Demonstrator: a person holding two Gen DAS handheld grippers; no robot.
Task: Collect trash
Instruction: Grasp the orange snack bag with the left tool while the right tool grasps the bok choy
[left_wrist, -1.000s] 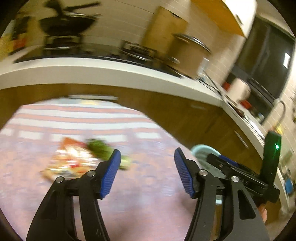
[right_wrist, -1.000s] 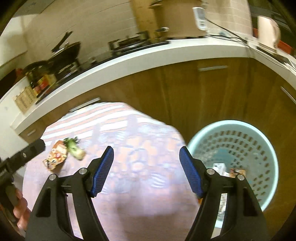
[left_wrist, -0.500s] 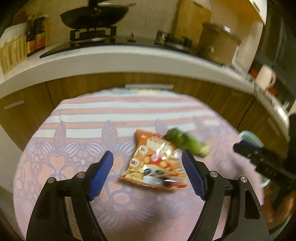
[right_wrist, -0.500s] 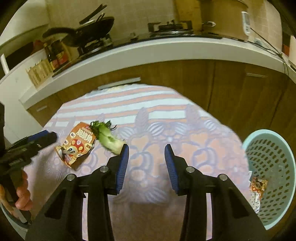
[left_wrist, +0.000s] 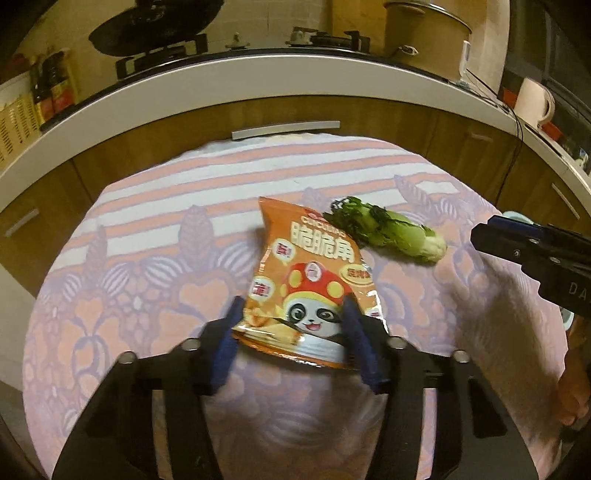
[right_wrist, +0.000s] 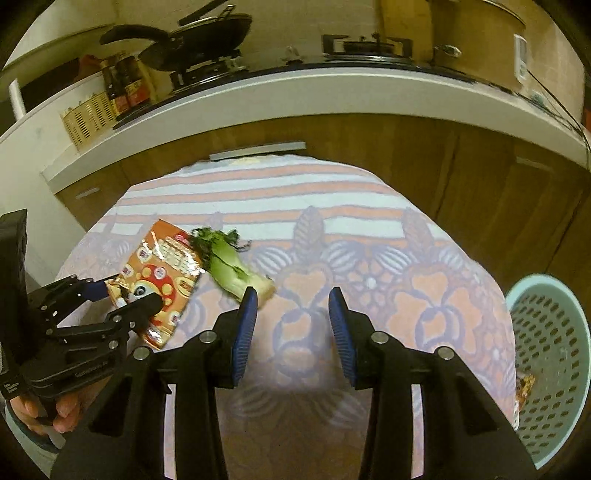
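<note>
The left gripper (left_wrist: 291, 332) has its blue pads (left_wrist: 226, 339) on either side of the near end of an orange snack bag (left_wrist: 310, 280). The pads touch or almost touch the bag's edges; whether they actually pinch it cannot be told, and the jaws stand at about the bag's width. The bag lies flat on a round table (left_wrist: 122, 295) covered with a patterned cloth, near its middle, its far end pointing toward the cabinets.

A leafy green vegetable (left_wrist: 388, 230) lies just beside the bag's far right corner, leaves touching the bag and pale stem pointing to the table's right edge.

In the right wrist view, the right gripper (right_wrist: 291, 321) is partly open and holds nothing. Its left pad (right_wrist: 243, 328) sits just in front of the vegetable's (right_wrist: 236, 269) stem end. The bag (right_wrist: 162, 280) and left gripper (right_wrist: 122, 295) show at the table's left side.

A pale green basket (right_wrist: 554, 350) stands beyond the table's right edge, below it, with some wrappers (right_wrist: 522, 391) inside. A countertop (right_wrist: 295, 92) with a stove and pans runs behind the table.
</note>
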